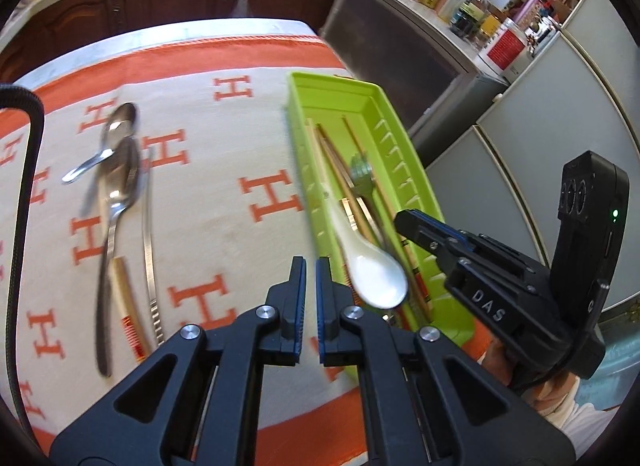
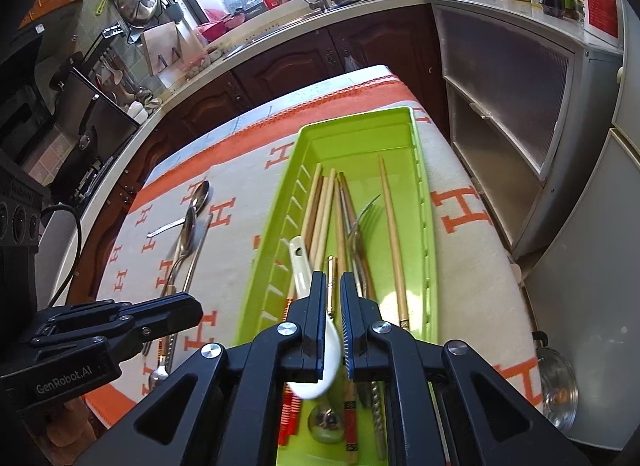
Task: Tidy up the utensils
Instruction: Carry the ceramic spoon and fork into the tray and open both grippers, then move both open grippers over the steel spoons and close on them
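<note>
White spoon (image 2: 316, 350) over green tray (image 2: 420, 201), between the right gripper (image 2: 331, 310) pads.

Pads parted, not pressing on the spoon (blurred). Chopsticks (image 2: 320, 205) and fork (image 2: 362, 221) lie in the tray. Left gripper (image 1: 310, 282) clenched, empty, just left of the tray; metal spoons (image 1: 116, 169) farther left.

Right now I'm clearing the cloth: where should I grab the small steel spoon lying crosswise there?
Take the small steel spoon by its free handle end, coming from above with the jaws across the handle. Its bowl end rests against the larger spoon, so that end is crowded.
</note>
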### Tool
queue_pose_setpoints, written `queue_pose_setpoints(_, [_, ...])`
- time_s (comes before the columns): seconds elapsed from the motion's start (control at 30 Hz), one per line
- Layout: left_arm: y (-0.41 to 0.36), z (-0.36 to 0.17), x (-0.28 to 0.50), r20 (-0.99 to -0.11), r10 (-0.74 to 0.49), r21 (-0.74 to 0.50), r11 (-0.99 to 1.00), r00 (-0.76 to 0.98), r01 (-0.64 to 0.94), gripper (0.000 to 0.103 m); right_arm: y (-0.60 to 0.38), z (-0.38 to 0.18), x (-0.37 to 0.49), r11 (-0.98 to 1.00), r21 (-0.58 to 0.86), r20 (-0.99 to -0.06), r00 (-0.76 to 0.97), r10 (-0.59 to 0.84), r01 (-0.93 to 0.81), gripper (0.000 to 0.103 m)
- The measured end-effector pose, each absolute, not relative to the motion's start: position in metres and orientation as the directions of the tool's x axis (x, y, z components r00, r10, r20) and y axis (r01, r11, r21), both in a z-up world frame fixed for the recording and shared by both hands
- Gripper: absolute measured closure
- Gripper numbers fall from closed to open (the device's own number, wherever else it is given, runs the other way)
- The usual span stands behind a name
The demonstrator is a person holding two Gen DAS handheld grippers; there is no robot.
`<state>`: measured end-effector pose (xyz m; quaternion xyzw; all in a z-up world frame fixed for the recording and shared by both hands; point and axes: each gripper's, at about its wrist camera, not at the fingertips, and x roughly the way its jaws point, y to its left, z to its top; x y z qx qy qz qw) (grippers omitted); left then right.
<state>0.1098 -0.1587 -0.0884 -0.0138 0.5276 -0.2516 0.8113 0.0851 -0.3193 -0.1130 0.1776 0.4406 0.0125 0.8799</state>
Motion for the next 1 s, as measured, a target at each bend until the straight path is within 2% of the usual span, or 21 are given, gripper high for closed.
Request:
queue_pose_setpoints(0.2, [-0.125, -0.085, 0.096, -0.861, -0.374, -0.251, 0.902, 0.344, 0.352, 0.102, -0.298, -0.102, 0.077, 0.942, 0.322, -0.765, 0.613, 0.197, 0.099, 0.091])
queue_pose_setpoints(0.4, [-0.093, -0.080, 0.089, -0.856, -0.360, -0.254, 0.918, 0.371, 0.306, 0.102, -0.272, -0.089, 0.071, 0.950, 0.306, -0.757, 0.621, 0.204, 0.061, 0.084])
queue_pose_setpoints(1.0, [0.008, -0.041, 0.110, -0.829, -0.292, -0.224, 0.955, 0.477, 0.195, 0.102, -0.184, -0.064, 0.096, 0.959, 0.269, -0.764, 0.587, 0.268, -0.088, 0.083])
